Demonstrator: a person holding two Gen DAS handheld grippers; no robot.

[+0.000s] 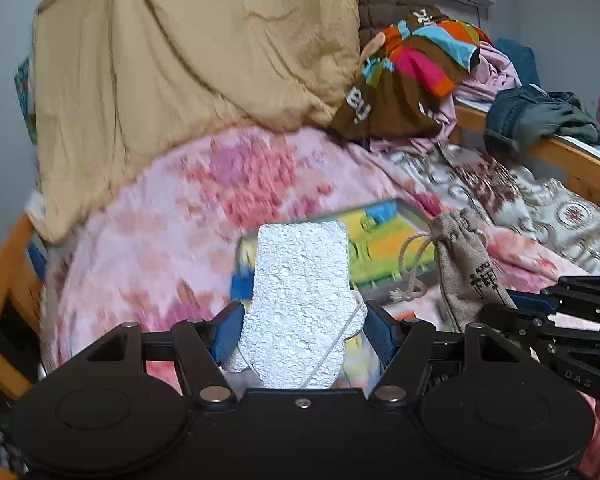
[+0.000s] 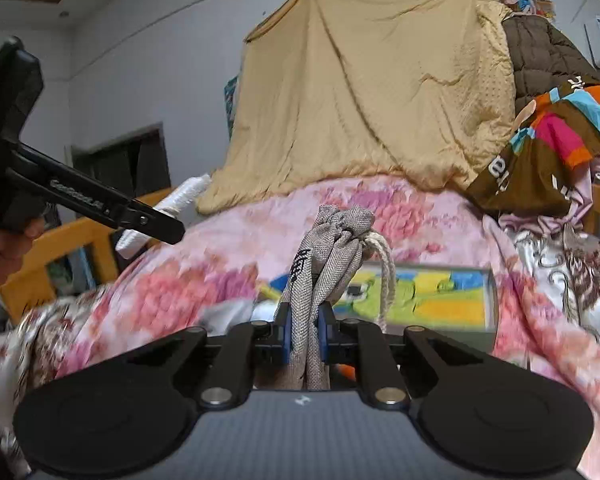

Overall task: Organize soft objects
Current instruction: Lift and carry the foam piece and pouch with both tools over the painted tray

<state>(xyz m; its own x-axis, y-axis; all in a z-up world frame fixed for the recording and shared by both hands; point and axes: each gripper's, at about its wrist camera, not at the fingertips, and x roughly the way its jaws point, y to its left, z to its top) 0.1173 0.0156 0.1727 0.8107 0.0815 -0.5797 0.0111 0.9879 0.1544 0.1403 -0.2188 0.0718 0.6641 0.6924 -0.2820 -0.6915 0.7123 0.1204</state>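
My left gripper (image 1: 302, 330) is shut on a white foam-like soft piece (image 1: 300, 300) and holds it upright above the pink floral blanket (image 1: 160, 232). The piece also shows in the right wrist view (image 2: 180, 196), beside the left gripper's finger (image 2: 156, 224). My right gripper (image 2: 305, 334) is shut on a grey drawstring pouch (image 2: 324, 264) with black characters and a cream cord. The pouch also shows in the left wrist view (image 1: 464, 268), with the right gripper (image 1: 540, 320) at the right edge. A colourful box (image 1: 384, 244) lies on the blanket below both; it also shows in the right wrist view (image 2: 432, 300).
A tan quilt (image 1: 180, 80) hangs behind the bed. A bright patterned bag (image 1: 412, 76), pink cloth and dark clothes (image 1: 540, 116) are piled at the right on a wooden rail (image 1: 572, 156). A wooden bed frame (image 1: 4, 288) runs along the left.
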